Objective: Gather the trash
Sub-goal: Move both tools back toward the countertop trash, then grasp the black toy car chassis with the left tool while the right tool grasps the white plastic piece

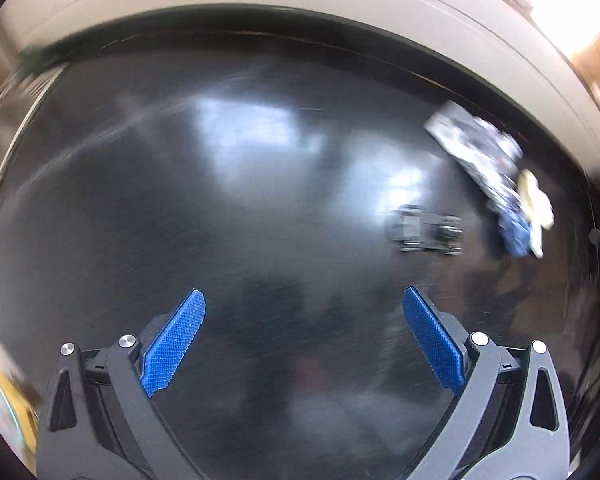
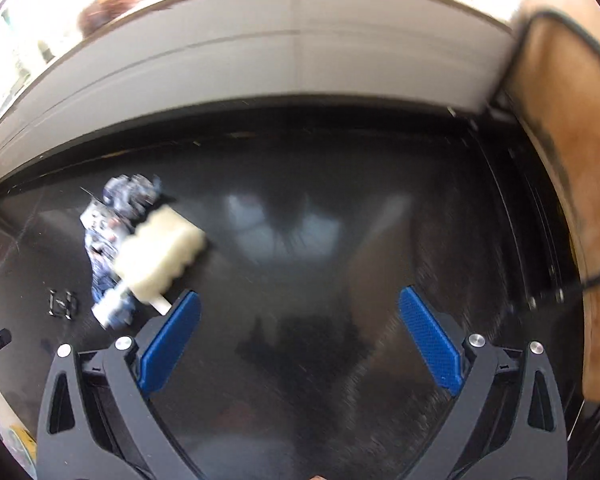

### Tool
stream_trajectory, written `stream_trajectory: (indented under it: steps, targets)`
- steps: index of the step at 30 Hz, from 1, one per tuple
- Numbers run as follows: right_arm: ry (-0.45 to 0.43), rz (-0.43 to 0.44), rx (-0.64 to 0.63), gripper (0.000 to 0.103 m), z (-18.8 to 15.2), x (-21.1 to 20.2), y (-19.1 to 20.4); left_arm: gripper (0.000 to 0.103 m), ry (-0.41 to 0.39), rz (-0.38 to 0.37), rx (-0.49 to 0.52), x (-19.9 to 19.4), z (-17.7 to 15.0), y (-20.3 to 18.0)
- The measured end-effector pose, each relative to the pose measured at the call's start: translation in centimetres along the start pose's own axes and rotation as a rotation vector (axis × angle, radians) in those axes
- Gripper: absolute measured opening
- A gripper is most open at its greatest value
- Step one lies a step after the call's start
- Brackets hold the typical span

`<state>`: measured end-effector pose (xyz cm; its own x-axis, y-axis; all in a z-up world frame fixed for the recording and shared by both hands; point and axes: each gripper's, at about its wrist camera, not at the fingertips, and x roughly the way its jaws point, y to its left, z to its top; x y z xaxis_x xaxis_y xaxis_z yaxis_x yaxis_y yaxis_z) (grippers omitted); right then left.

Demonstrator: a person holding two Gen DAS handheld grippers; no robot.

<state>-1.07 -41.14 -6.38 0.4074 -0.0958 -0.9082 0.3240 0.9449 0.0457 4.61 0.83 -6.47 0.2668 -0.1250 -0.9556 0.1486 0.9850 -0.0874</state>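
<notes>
Left wrist view: a glossy black table (image 1: 220, 240) is seen from above, blurred throughout. The left gripper (image 1: 304, 340) is held over bare table with its blue pads (image 1: 176, 344) spread wide, and nothing is held between them. A crumpled blue-and-white wrapper (image 1: 480, 160) is seen far to the right, near the table's back edge, with a pale ridged block (image 1: 534, 204) lying against its near end. A small black clip (image 1: 426, 230) rests just beside them, apart from both.

From the right wrist, the same pile is seen at the left. The block (image 2: 160, 254), which appears to have a short white stub at its lower end, lies across the wrapper (image 2: 112, 224) and touches it. The right gripper (image 2: 300, 340) is also spread wide and empty; its left pad (image 2: 172, 340) is near the stub, though contact cannot be told through the blur. The clip (image 2: 62, 304) sits further left. A tan object (image 2: 572, 160) is seen beyond the table's right edge; what it is cannot be told.

Both grippers are probably kept wide so that the loose, bulky pieces can be straddled. The pile lies closer to the right gripper, so a leftward shift is likely needed before closing. The wrapper may slide on the slick surface.
</notes>
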Motion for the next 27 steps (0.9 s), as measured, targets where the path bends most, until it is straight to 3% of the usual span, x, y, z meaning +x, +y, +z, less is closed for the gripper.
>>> stream_trajectory:
  steps: [8, 14, 17, 22, 27]
  targets:
    - [0.021, 0.002, 0.111, 0.096, -4.6, -1.8, -5.3, 0.096, 0.045, 0.046, 0.277, 4.1, 2.4, -8.3]
    - [0.048, -0.002, 0.148, 0.096, -6.4, -1.9, -7.6, 0.096, 0.094, 0.161, 0.571, 6.9, 3.4, -10.7]
    - [0.055, -0.003, 0.178, 0.096, -7.2, -1.8, -8.5, 0.096, 0.114, 0.151, 0.677, 7.5, 4.0, -11.2]
    - [0.07, -0.01, 0.213, 0.096, -8.0, -1.4, -9.2, 0.097, 0.132, 0.102, 0.788, 8.4, 4.6, -12.4]
    - [0.07, -0.006, 0.204, 0.096, -7.5, -1.4, -8.4, 0.097, 0.154, 0.013, 0.71, 9.4, 5.9, -11.2]
